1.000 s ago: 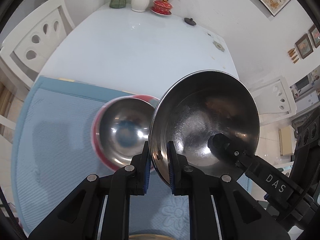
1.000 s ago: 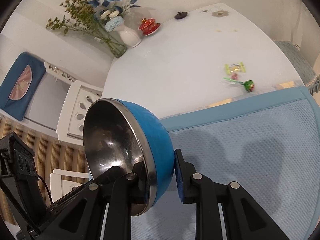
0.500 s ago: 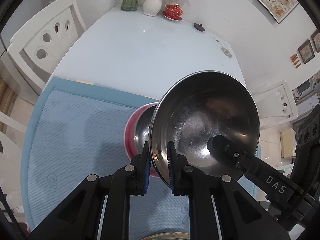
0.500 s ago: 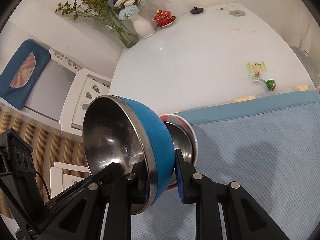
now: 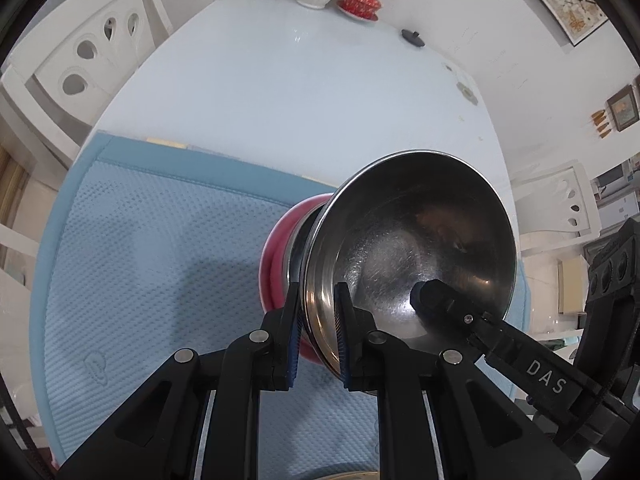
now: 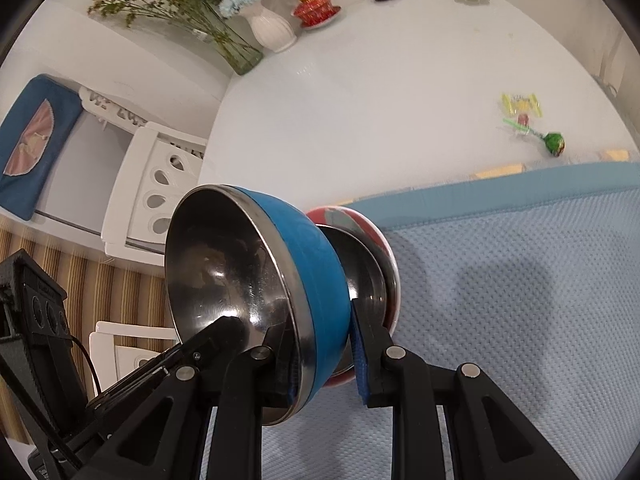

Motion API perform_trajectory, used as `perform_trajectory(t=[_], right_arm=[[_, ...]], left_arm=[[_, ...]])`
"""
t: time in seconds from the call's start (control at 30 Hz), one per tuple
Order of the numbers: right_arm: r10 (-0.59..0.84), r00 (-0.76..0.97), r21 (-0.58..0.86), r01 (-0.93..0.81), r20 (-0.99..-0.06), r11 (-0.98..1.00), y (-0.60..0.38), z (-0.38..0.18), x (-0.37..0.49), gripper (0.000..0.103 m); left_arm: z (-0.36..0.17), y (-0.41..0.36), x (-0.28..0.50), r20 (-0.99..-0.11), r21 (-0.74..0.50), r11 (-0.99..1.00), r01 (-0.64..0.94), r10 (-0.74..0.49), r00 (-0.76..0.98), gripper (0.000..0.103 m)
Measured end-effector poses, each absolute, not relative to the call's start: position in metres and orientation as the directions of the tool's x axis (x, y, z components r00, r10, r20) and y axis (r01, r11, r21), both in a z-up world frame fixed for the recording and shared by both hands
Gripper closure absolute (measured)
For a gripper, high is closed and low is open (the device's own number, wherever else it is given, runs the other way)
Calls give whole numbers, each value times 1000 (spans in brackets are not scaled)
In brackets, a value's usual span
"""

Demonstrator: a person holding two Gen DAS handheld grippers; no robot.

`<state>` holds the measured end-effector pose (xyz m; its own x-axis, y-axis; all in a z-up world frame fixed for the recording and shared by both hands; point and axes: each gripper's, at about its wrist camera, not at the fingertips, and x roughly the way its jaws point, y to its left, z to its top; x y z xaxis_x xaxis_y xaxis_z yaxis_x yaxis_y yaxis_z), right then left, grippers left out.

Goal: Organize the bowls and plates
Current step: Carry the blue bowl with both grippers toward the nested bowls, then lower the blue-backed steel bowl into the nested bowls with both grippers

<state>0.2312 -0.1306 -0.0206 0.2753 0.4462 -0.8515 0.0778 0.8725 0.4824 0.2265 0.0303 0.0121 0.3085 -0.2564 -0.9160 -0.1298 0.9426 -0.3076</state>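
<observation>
Both grippers, left (image 5: 316, 334) and right (image 6: 324, 356), pinch one blue bowl (image 6: 316, 276) over the red bowl (image 6: 372, 240); not nested yet.

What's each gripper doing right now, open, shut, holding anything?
Left gripper: shut on the rim of the blue bowl.
Right gripper: shut on the same blue bowl's rim, opposite side.
</observation>
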Motion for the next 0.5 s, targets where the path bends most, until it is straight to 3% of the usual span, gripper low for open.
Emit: perform_trajectory(t=[0.5], right_arm=[[449,194,476,122,-872,871,-117,-56,243,83]], left_arm=[[-11,37,245,-932,-299,942,-156,-252,262,91]])
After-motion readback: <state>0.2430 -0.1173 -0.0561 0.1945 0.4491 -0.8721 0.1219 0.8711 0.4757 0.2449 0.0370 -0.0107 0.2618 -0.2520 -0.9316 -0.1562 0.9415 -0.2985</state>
